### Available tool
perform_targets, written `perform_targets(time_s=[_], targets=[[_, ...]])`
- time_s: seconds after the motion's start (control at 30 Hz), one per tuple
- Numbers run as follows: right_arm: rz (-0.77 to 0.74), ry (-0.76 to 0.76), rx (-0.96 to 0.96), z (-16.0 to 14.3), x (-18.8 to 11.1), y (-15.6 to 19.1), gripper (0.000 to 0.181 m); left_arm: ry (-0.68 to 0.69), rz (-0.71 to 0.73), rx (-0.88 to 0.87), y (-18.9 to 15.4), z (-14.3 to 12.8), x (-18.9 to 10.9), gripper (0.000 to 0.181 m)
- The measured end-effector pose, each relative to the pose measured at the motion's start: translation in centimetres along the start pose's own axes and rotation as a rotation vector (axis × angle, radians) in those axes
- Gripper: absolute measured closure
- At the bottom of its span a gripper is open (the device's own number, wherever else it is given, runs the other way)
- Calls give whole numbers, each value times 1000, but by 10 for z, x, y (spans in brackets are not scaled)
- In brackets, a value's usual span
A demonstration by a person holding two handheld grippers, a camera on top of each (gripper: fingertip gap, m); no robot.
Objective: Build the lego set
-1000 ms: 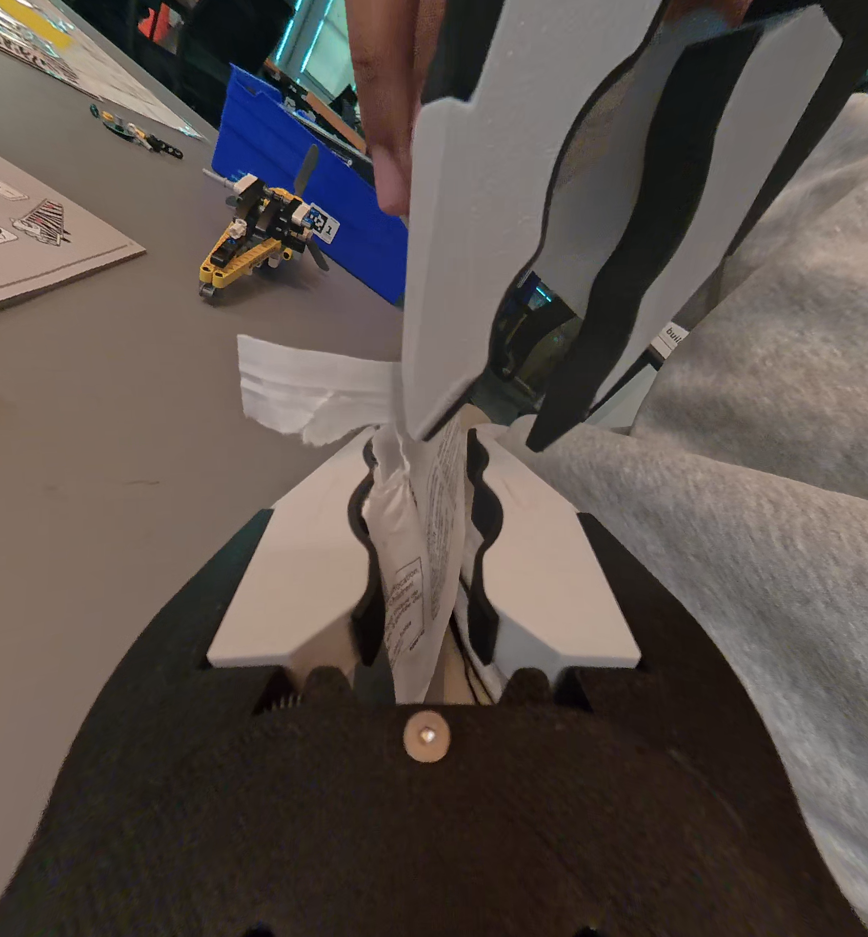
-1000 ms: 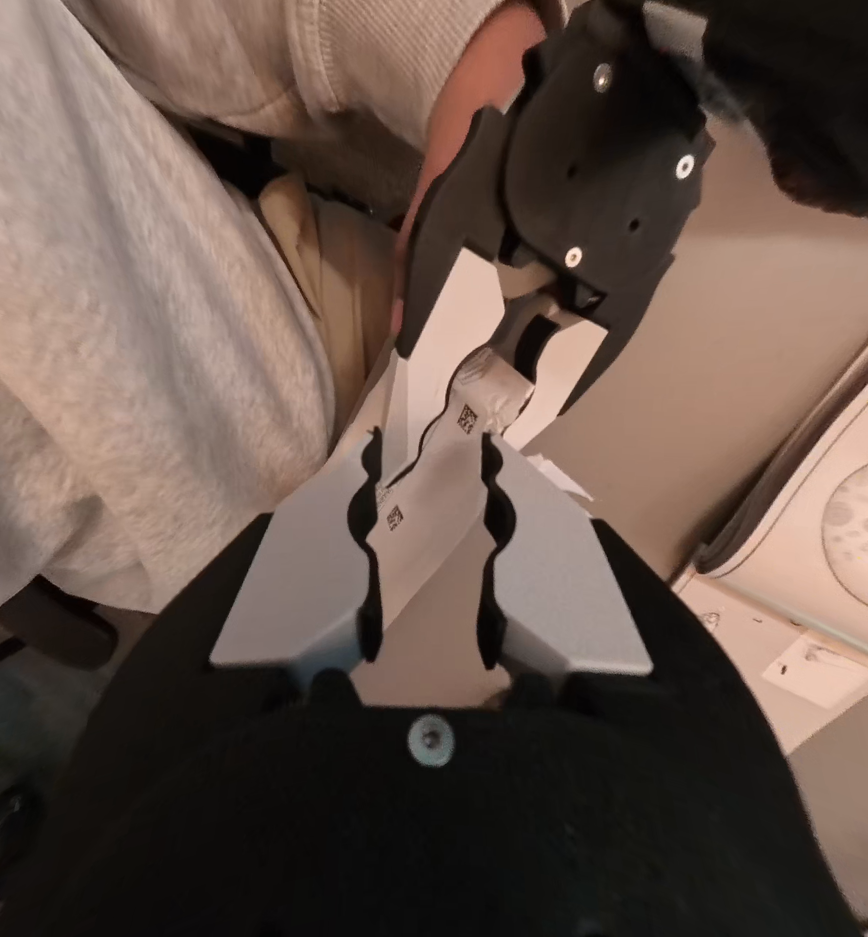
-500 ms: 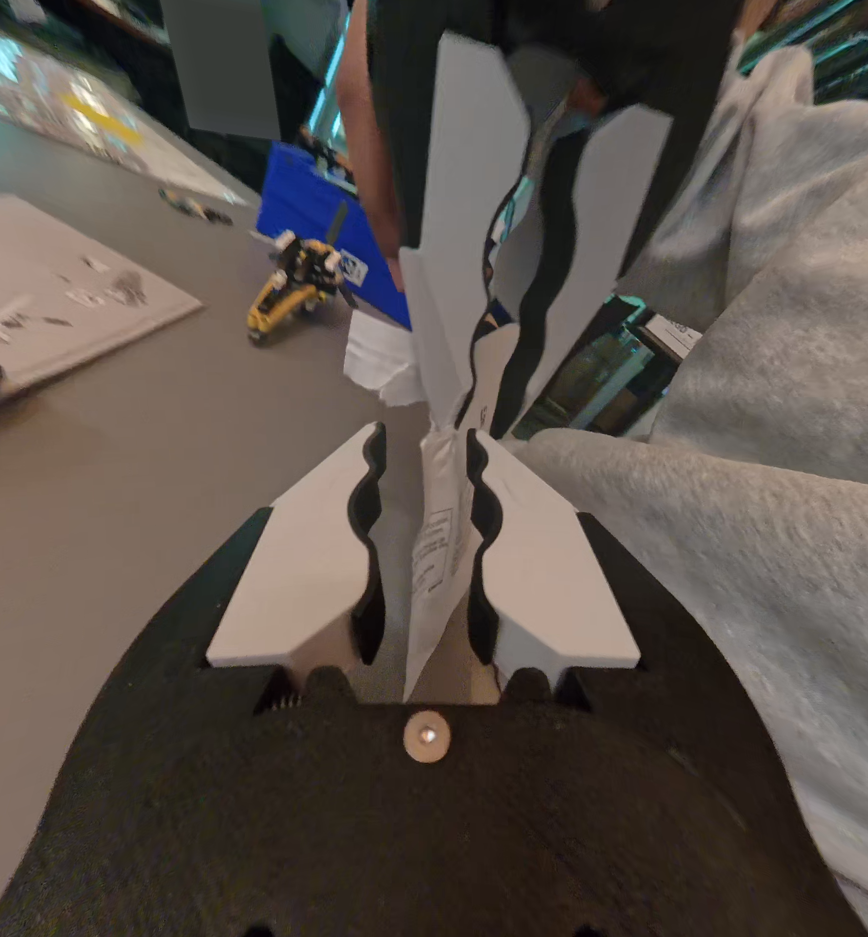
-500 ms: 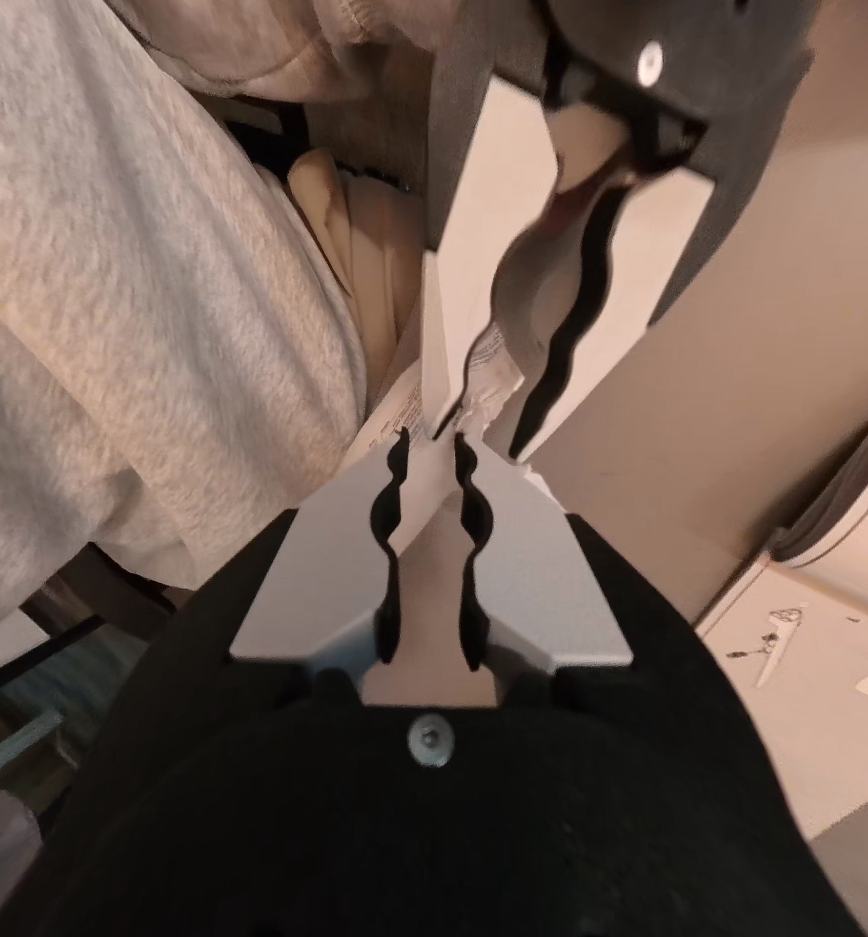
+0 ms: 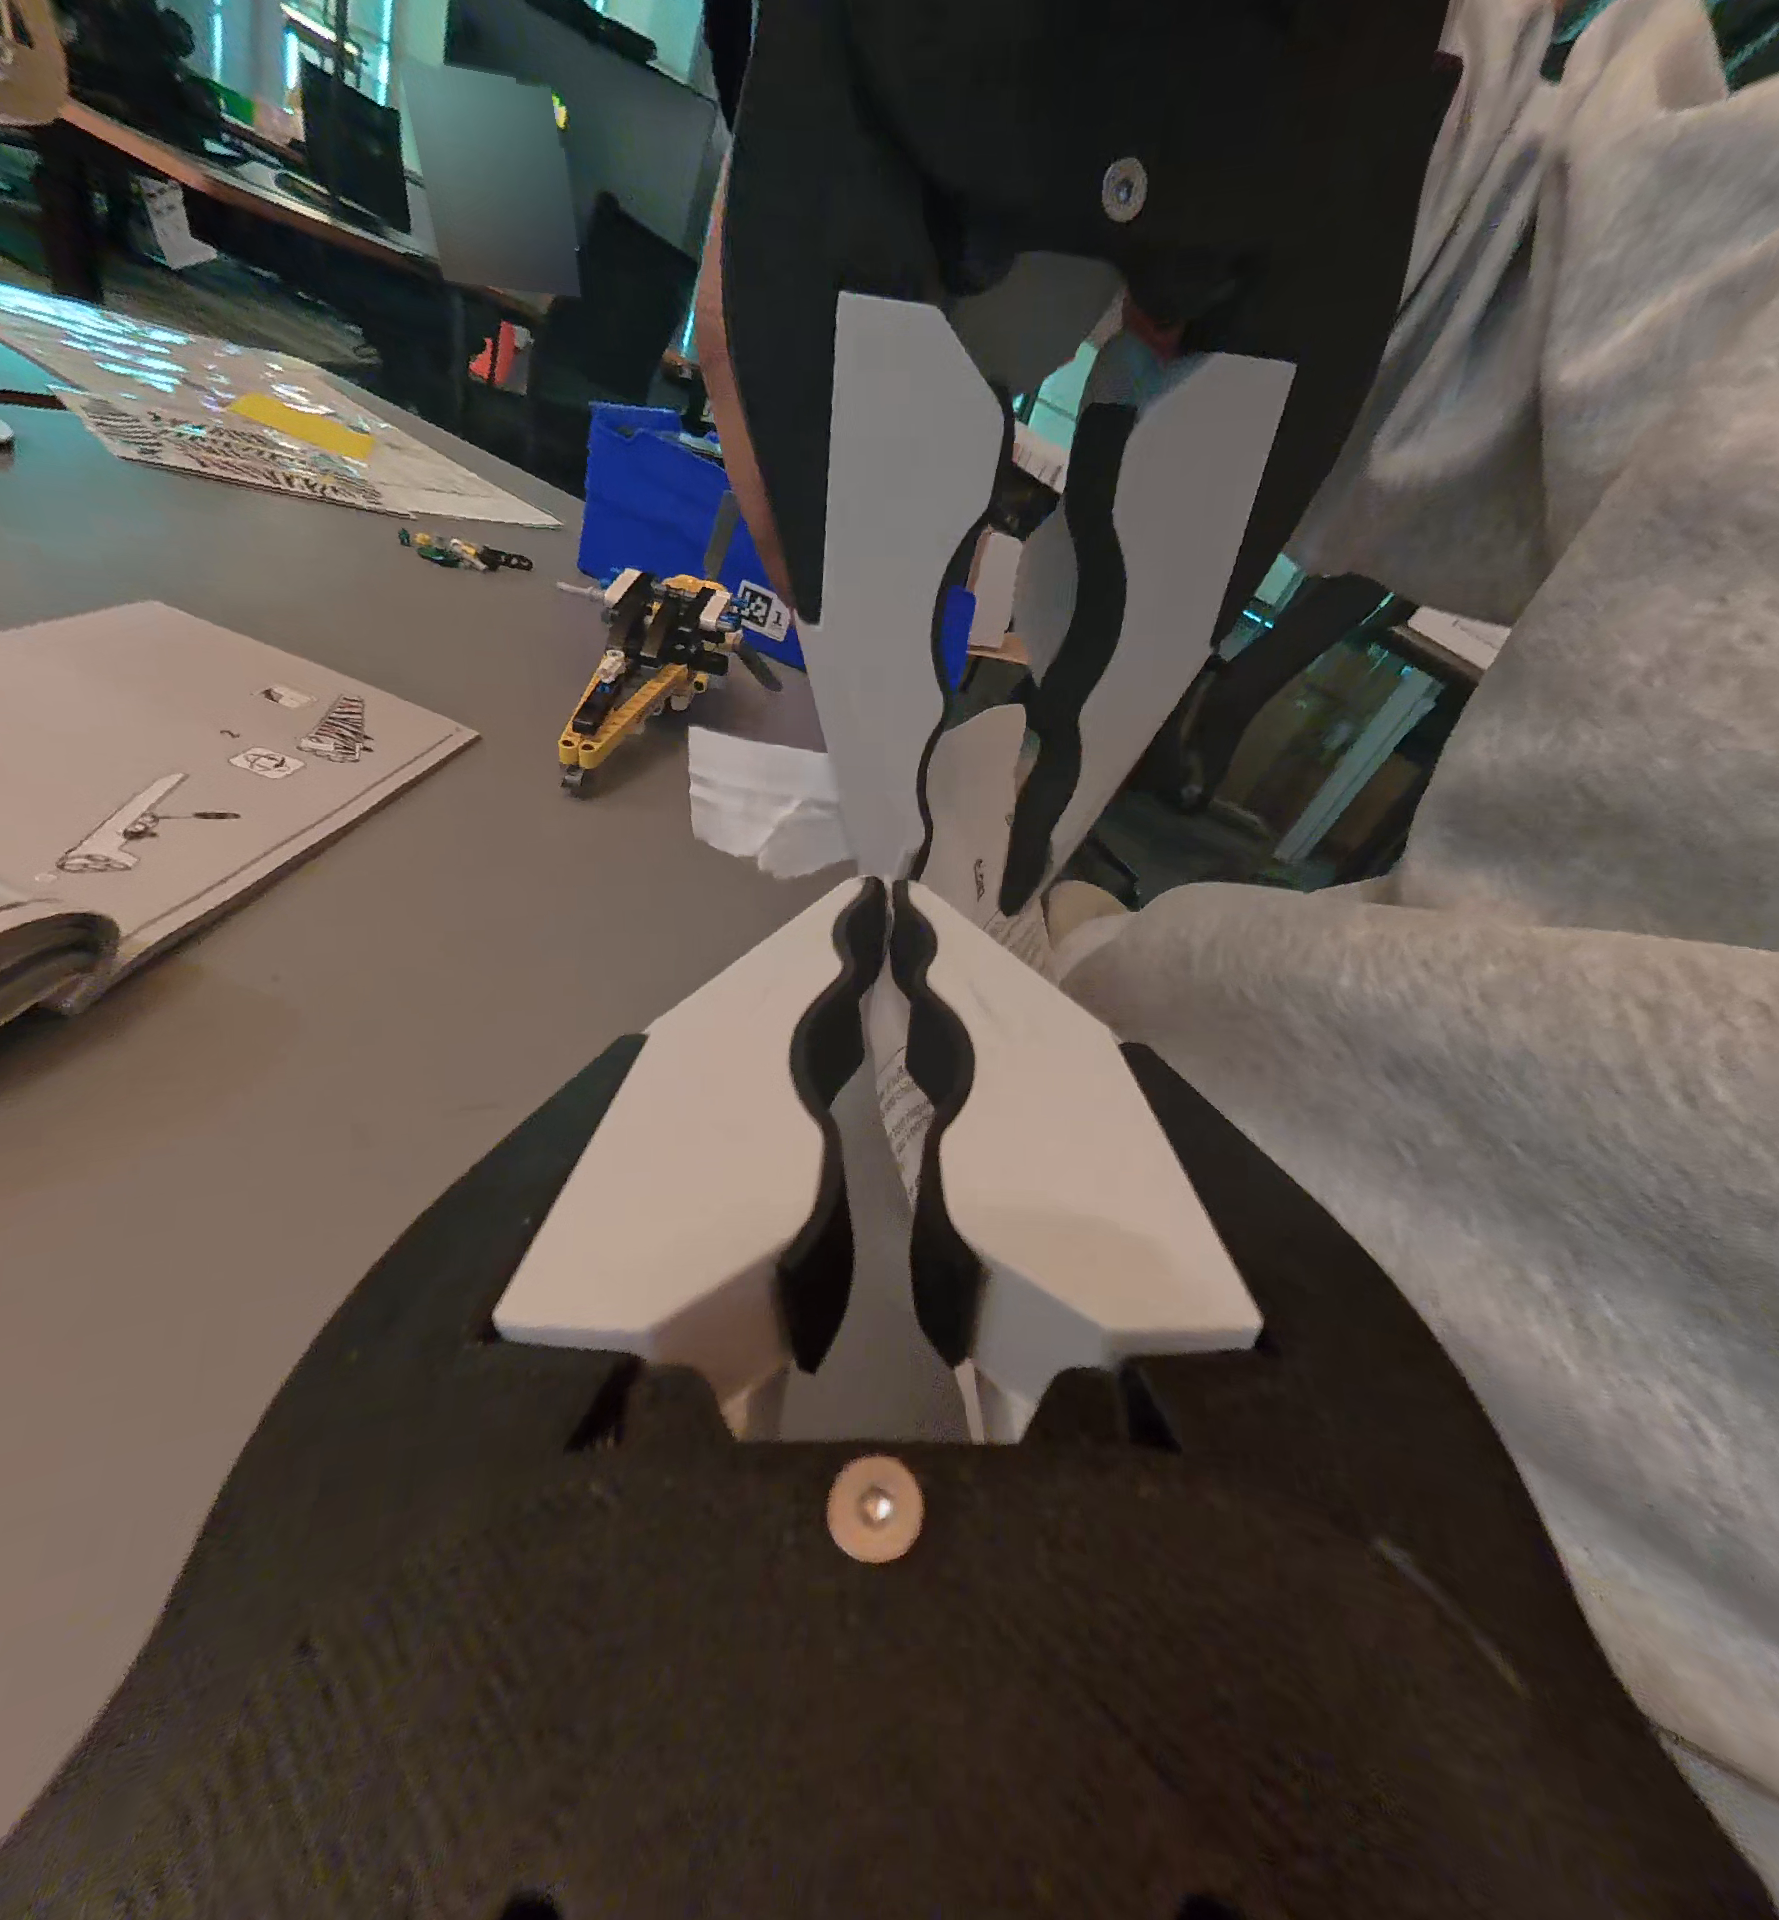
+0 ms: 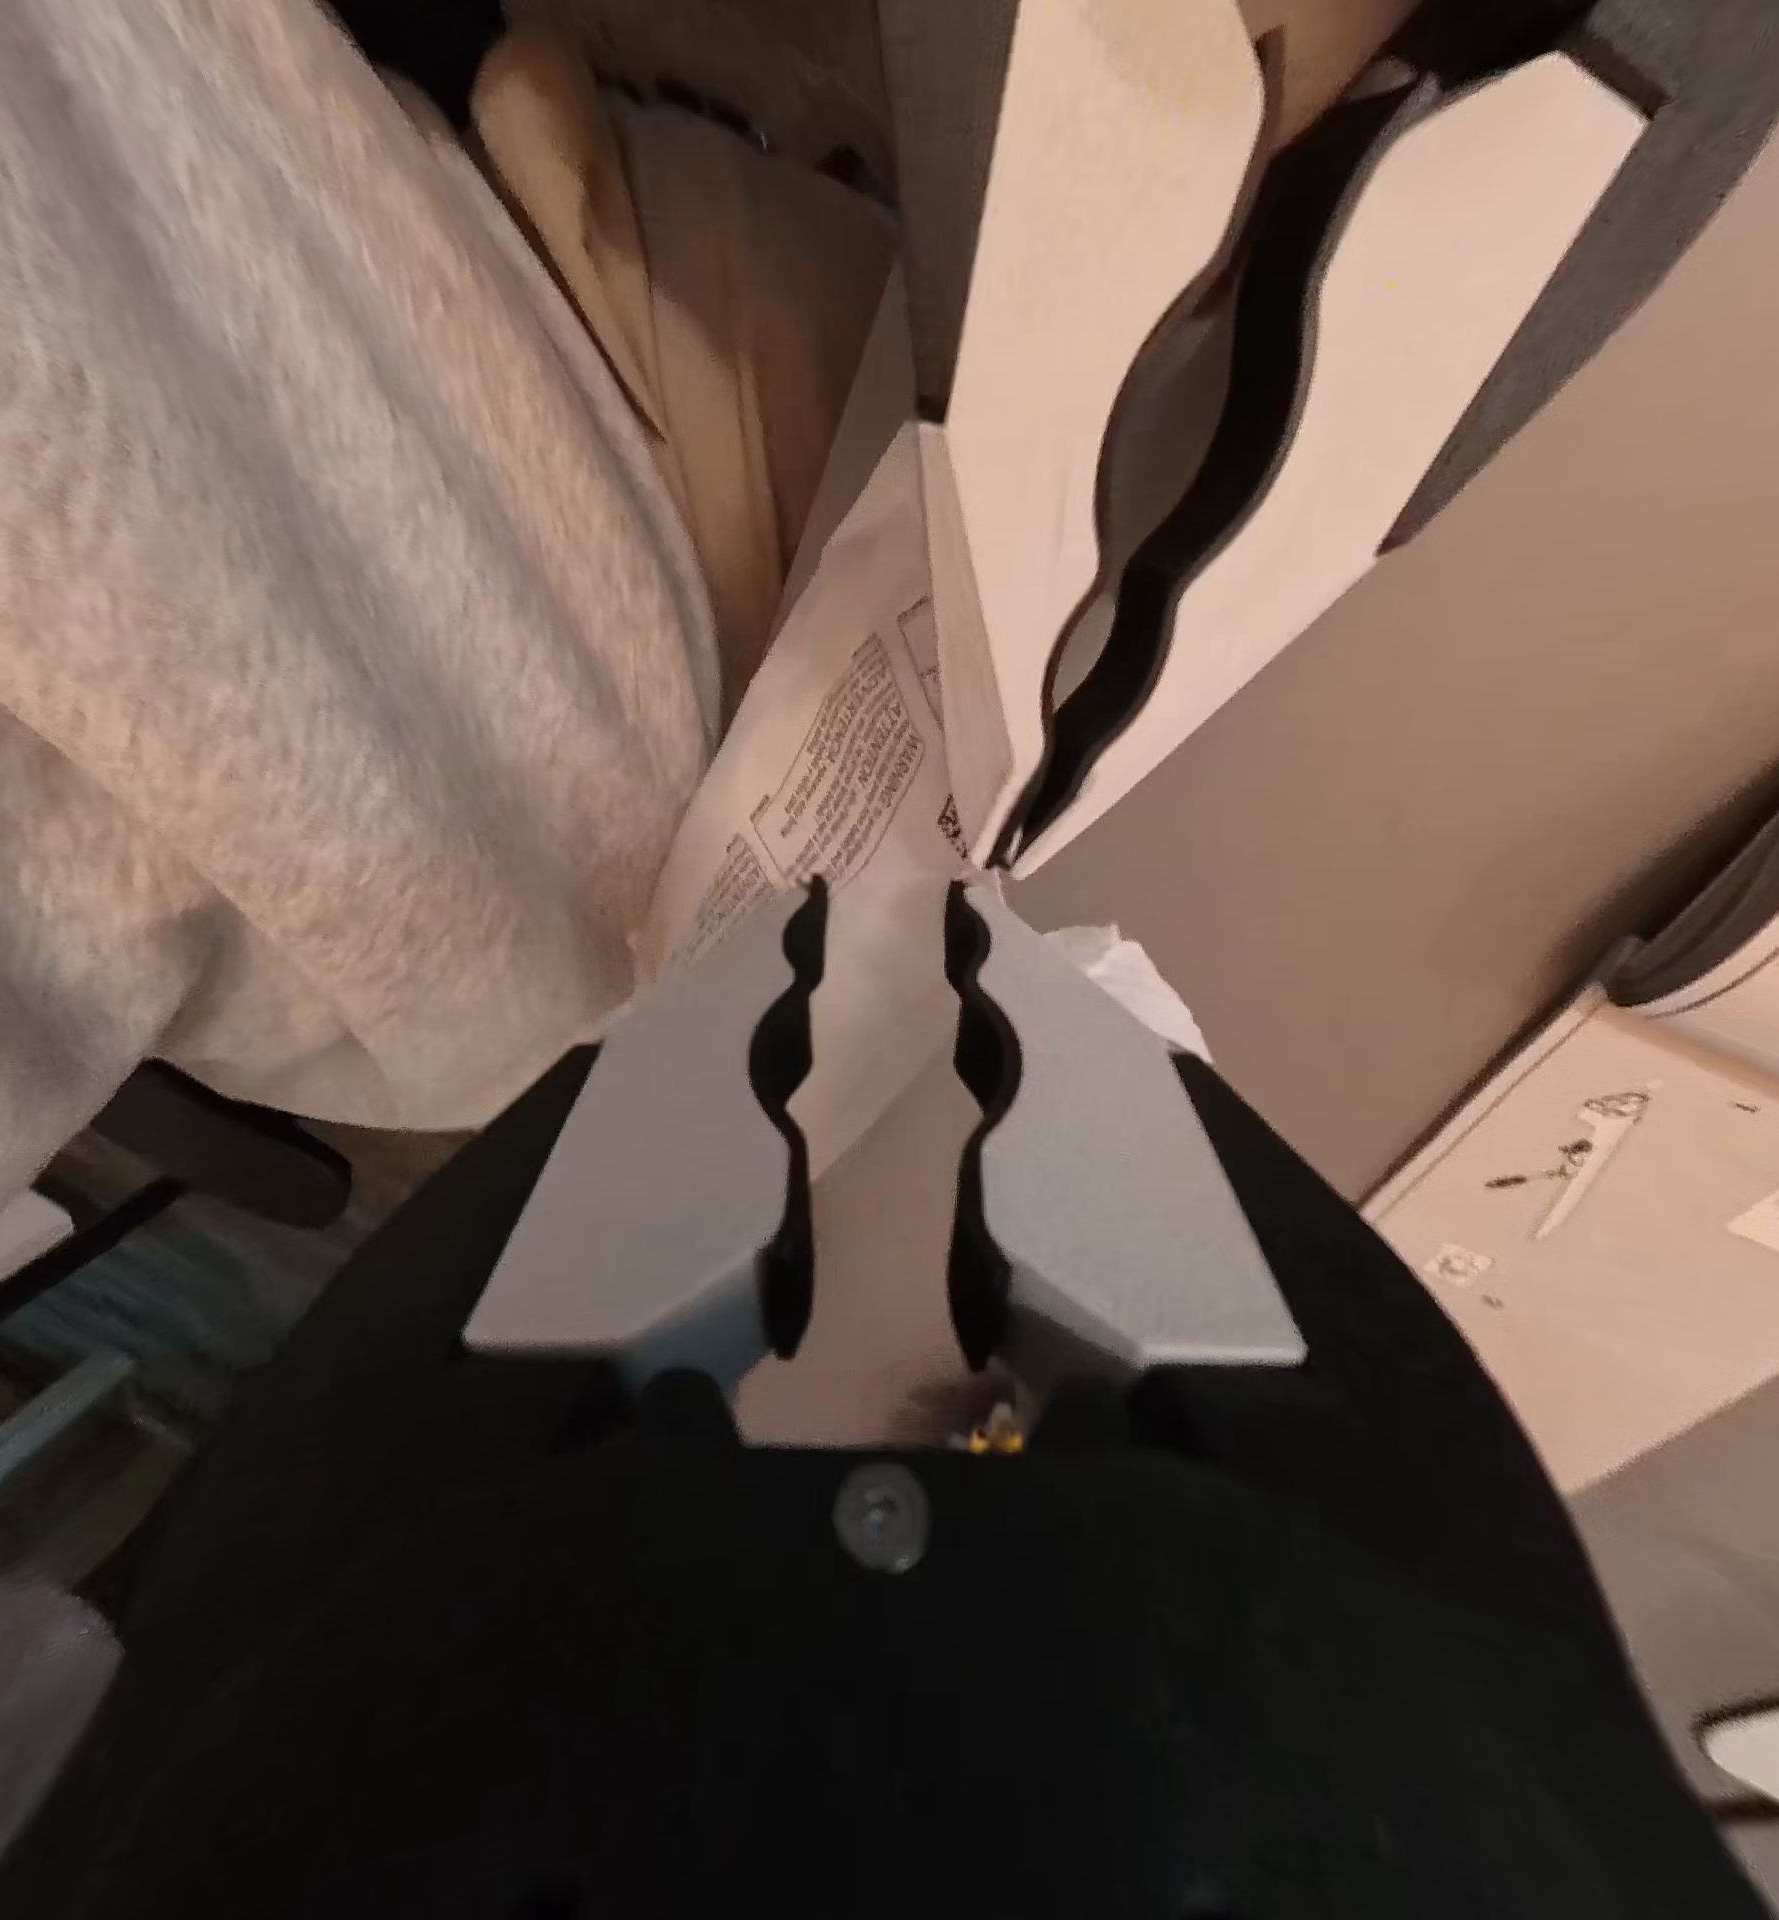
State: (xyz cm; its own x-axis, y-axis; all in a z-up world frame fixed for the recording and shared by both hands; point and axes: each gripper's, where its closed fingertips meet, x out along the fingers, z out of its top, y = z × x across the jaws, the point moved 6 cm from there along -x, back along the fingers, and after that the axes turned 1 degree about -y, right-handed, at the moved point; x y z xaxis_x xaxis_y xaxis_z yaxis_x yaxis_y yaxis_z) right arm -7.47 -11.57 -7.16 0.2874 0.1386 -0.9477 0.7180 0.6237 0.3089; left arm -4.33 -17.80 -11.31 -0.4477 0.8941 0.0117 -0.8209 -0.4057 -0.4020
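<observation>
Far left on the grey table (image 5: 189, 1195), an open instruction booklet (image 5: 137, 769) lies flat, showing line drawings. Behind it lies a printed sheet (image 5: 272, 447) with a yellow patch, and just beside that sheet's right edge sit a few small loose parts (image 5: 464, 554).

Toward the centre stands a partly built yellow and black lego model (image 5: 656, 665) with a propeller, directly in front of a blue bin (image 5: 646, 499). A crumpled white paper scrap (image 5: 750, 800) lies on the table to the model's right.

The left gripper (image 5: 885, 885) is clenched: its fingertips meet on a thin white paper bag (image 5: 900, 1117) with printed text, and the paper runs down between the wavy black pads. In the right wrist view, the same bag (image 6: 823, 769) hangs past the table edge against the person's grey sleeve (image 6: 272, 582), and the left gripper (image 6: 1004, 857) pinches its corner.

The right gripper (image 5: 968, 883) comes down from above, tip to tip with the left. Its jaws stand parted, the left finger touching the bag's upper edge. In its own view the right gripper (image 6: 883, 888) shows a clear gap between the pads, with bag paper lying in that gap, not squeezed.

Far right, the person's grey sleeve (image 5: 1539, 935) fills the frame.
</observation>
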Motion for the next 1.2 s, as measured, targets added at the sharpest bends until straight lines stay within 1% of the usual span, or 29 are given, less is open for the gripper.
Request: perform_targets(time_s=[0.03,0.1,0.17,0.27,0.37,0.43,0.6,0.77,0.93,1.2], targets=[[-6,31,-8,-1,0,1,162,2,-2,12,-1,0,2,181],[-32,81,-24,-2,0,1,167,7,18,42,-2,1,5,181],[-52,96,-43,-3,-1,1,172,4,8,35,-2,2,6,181],[-69,83,-72,-3,-4,1,180,-5,-23,25,-3,3,5,181],[-55,46,-86,-4,-5,1,181,-7,-28,32,-3,3,5,181],[-57,-16,-95,-6,-6,-1,181,-18,-28,29,-2,3,2,181],[-76,-235,-66,-13,-12,0,181,-58,-54,11,-2,6,0,181],[-103,-472,14,-22,-14,6,181,-89,-84,-2,-4,8,1,181],[-130,-602,68,-29,-12,12,181,-97,-94,0,-5,8,4,181],[-183,-748,112,-34,-12,22,181,-119,-130,0,-10,11,5,181]])
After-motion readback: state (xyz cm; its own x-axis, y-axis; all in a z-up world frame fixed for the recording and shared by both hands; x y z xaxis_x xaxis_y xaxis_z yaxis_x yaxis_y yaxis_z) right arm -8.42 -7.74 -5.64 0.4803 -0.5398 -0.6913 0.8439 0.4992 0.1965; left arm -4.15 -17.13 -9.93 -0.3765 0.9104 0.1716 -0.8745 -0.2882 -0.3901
